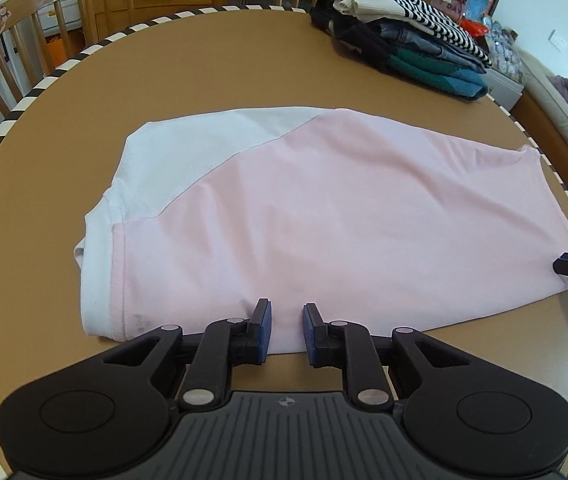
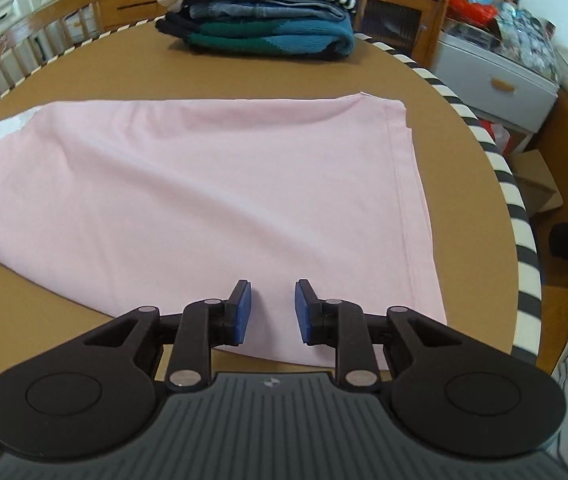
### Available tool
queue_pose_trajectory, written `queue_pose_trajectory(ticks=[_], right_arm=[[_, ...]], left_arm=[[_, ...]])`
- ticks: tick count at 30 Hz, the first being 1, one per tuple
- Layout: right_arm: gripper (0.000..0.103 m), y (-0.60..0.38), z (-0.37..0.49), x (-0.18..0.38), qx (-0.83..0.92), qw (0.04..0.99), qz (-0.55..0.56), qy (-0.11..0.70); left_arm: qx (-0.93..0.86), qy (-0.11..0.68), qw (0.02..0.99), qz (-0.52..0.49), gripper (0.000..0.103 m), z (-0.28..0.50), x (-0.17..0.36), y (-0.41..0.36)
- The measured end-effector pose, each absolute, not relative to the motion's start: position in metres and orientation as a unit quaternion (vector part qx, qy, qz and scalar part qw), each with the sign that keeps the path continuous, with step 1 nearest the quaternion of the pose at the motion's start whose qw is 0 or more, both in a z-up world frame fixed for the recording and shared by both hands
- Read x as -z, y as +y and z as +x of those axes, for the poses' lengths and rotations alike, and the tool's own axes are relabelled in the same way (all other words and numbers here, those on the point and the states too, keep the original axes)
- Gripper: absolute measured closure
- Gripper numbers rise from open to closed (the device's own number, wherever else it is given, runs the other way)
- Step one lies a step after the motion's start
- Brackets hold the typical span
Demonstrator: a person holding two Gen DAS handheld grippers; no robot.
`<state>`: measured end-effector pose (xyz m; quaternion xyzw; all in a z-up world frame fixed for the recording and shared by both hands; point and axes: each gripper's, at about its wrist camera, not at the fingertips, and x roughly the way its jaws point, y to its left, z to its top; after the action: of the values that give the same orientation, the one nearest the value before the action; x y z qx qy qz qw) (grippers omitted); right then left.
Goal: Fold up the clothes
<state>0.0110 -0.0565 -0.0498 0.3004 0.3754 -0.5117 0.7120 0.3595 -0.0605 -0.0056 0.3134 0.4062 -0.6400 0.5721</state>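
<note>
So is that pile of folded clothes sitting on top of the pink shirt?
No, the pile sits at the table's far edge, with bare brown tabletop between it and the pink shirt.

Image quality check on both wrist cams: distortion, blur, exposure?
Left wrist: strong fisheye bends the striped table edge into an arc; the pink shirt looks pale, near washed out, with soft shadows in its folds; no motion blur. Right wrist: same barrel bend; shirt hem stitching and the folded stack stay sharp; lighting even, no glare. Corners vignette dark in both.
</note>
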Motion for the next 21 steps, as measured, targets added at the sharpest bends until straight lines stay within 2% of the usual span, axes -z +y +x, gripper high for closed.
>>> queue_pose_trajectory(ticks=[5,9,14,18,20,21], right_arm=[[0.077,-0.046,0.015,0.047,0.526,0.706,0.293,0.373],[0.069,-0.043,0.017,0.047,0.529,0.704,0.297,0.369],[0.066,-0.043,0.018,0.047,0.521,0.71,0.293,0.372],[0.047,-0.04,0.019,0.049,0.489,0.735,0.277,0.379],[0.048,-0.04,0.02,0.048,0.477,0.744,0.266,0.385],[0.052,-0.04,0.017,0.047,0.467,0.752,0.27,0.378]], left_arm=[[0.634,0.395,0.587,0.311,0.084,0.352,0.006,-0.054],[0.617,0.404,0.6,0.311,0.082,0.346,0.005,-0.053],[0.585,0.418,0.62,0.314,0.076,0.323,-0.003,-0.048],[0.577,0.415,0.635,0.303,0.076,0.285,-0.014,-0.04],[0.573,0.407,0.646,0.299,0.075,0.259,-0.019,-0.036],[0.569,0.405,0.651,0.296,0.075,0.243,-0.021,-0.035]])
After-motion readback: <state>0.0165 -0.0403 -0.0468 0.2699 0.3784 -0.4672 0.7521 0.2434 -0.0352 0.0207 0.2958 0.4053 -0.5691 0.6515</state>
